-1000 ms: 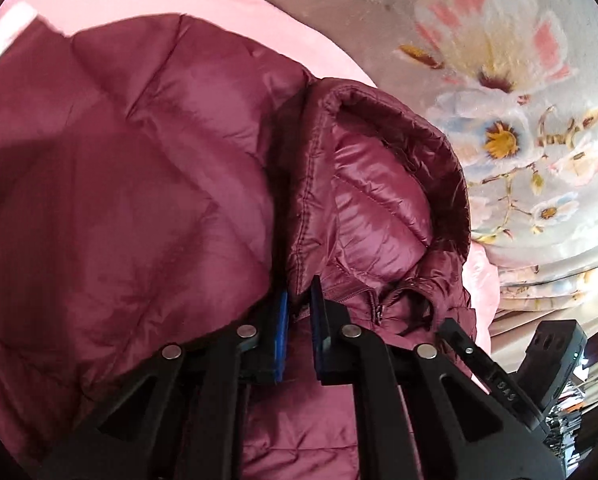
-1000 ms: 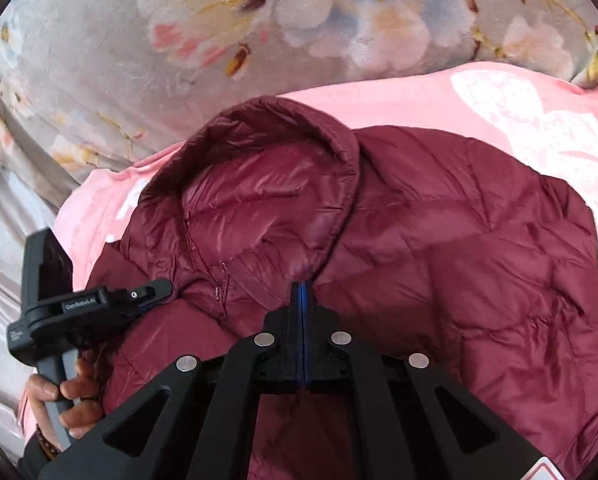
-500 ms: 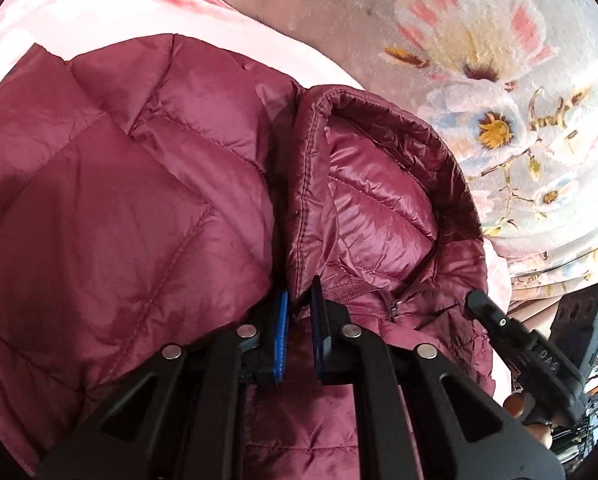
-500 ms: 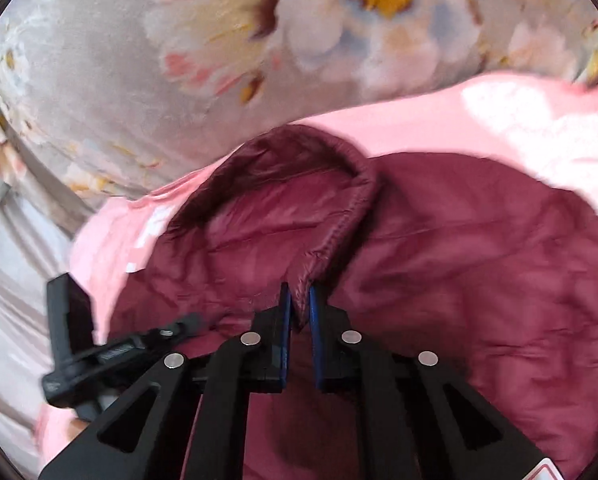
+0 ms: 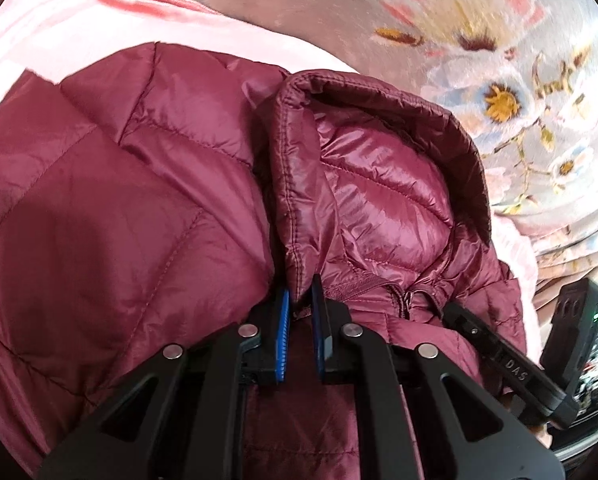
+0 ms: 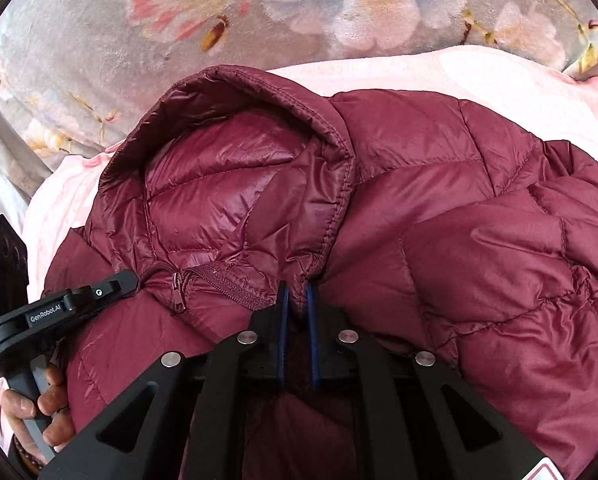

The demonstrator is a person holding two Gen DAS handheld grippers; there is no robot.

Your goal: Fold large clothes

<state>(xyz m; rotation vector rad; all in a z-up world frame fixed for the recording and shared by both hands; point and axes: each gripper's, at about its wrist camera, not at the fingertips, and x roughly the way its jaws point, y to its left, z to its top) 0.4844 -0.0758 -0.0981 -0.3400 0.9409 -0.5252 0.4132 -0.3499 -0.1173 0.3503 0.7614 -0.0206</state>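
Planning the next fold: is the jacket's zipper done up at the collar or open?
Done up: the zipper runs closed below the hood, its pull lying at the collar.

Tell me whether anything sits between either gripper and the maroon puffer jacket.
Nothing visible does. The left gripper and the right gripper are each clamped directly on the hood edge of the maroon puffer jacket, fabric pinched between their blue pads.
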